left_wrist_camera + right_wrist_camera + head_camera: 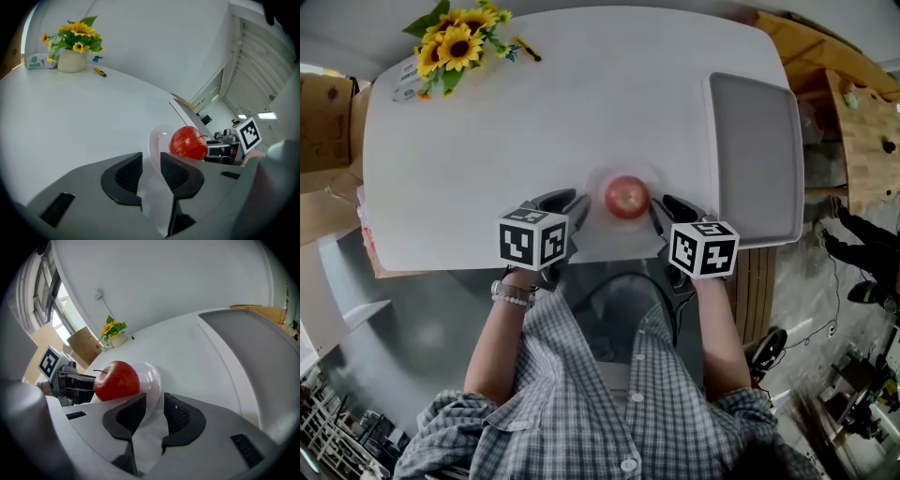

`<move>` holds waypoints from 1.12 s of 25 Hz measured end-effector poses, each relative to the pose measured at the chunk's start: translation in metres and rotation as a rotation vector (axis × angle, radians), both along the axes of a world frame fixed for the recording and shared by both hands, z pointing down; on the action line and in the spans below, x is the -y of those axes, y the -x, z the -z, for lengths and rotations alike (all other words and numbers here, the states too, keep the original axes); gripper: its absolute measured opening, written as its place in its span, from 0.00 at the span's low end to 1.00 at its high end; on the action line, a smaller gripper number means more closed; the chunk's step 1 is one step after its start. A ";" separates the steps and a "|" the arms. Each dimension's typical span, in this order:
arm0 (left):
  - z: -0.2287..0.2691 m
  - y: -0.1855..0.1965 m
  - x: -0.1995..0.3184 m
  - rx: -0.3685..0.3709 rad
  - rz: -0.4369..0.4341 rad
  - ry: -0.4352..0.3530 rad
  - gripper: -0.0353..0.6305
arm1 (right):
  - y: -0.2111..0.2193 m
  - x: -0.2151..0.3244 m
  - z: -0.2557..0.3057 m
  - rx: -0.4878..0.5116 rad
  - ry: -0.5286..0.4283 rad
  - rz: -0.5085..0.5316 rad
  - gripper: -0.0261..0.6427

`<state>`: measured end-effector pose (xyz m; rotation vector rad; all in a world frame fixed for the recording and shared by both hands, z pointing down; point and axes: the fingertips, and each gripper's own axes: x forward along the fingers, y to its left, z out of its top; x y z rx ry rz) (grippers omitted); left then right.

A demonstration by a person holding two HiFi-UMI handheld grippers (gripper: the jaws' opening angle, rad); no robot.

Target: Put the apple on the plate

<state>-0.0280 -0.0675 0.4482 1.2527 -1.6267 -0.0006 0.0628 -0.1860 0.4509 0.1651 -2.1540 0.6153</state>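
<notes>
- The round red apple with a short stem [626, 197] sits on the small white glossy plate [154, 140], close to the near edge of the pale desk [581, 94], straight in front of the person.
- The apple lies between the two tools: the left tongs [577, 204] point at it from its left and the right tongs [661, 208] from its right, each tip just beside the plate's rim. Neither hand looks clearly nearer.
- In each gripper view the tongs stand only narrowly apart, a slim gap between the ribbed pads, with nothing pinched that I can see (the plate's rim shows in line with the gap).
- The apple stands upright, stem up, so it has no long axis that matters.
- Judged from how things lie, the apple is already on the plate.
- Hard to make out: whether the pads touch the rim. From the head view the white plate nearly vanishes against the desk.
</notes>
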 end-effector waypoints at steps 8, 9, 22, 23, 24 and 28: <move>-0.010 -0.004 0.003 -0.033 0.012 0.030 0.21 | 0.000 -0.002 -0.004 -0.002 0.044 -0.006 0.18; -0.010 -0.005 0.004 -0.035 0.005 0.033 0.21 | 0.000 -0.002 -0.004 -0.004 0.045 -0.004 0.18; -0.014 -0.006 0.008 -0.068 0.022 0.090 0.15 | -0.003 -0.003 -0.007 -0.010 0.118 -0.111 0.16; -0.014 -0.006 0.008 -0.079 0.027 0.091 0.15 | -0.004 -0.002 -0.007 -0.014 0.128 -0.123 0.16; -0.014 -0.006 0.009 -0.085 0.029 0.095 0.15 | -0.005 -0.001 -0.007 -0.018 0.136 -0.135 0.15; -0.014 -0.009 0.012 -0.117 0.033 0.116 0.14 | -0.007 0.005 -0.004 -0.024 0.161 -0.202 0.14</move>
